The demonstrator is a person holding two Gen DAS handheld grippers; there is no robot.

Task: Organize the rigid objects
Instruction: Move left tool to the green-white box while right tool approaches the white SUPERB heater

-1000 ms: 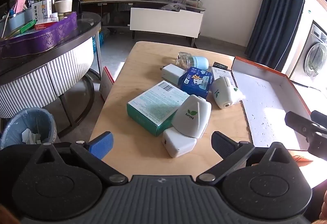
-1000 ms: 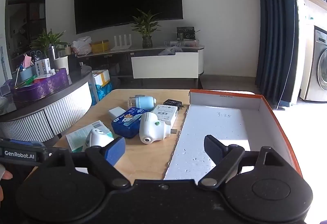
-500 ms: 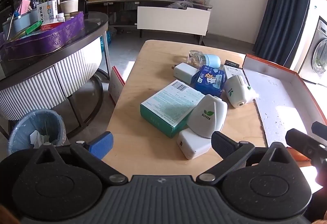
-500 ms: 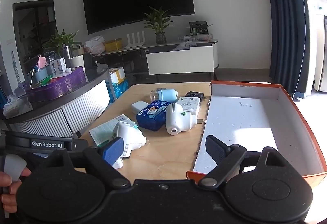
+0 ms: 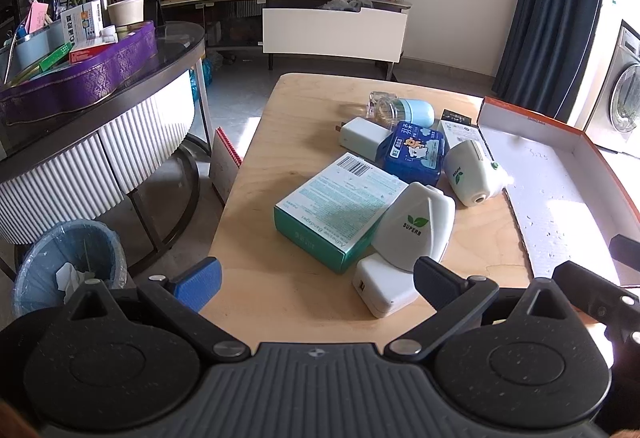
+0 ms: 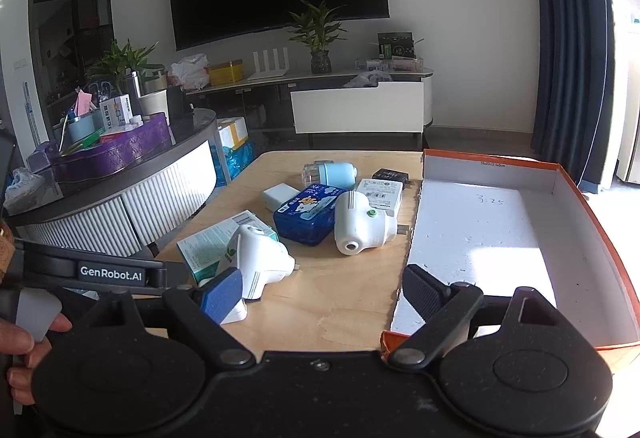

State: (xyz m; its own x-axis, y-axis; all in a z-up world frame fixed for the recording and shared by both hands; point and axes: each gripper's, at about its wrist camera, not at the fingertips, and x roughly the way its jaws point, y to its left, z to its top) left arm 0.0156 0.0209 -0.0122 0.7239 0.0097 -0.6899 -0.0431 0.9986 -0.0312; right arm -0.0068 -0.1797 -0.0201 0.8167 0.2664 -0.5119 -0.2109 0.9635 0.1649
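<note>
Both grippers, left gripper (image 5: 316,278) and right gripper (image 6: 322,292), hover with jaws apart and empty near the white plug-in device (image 5: 416,228) left of the empty orange-rimmed box (image 6: 592,198), so picking has not begun; the next move probably calls for closing on that device.

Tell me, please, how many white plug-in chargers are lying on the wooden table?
2: one charger at the near edge under the SUPERB device, another farther back beside the blue tin. Others may be hidden.

Clustered boxes and plugs (image 5: 416,226) on table (image 5: 304,118)
</note>
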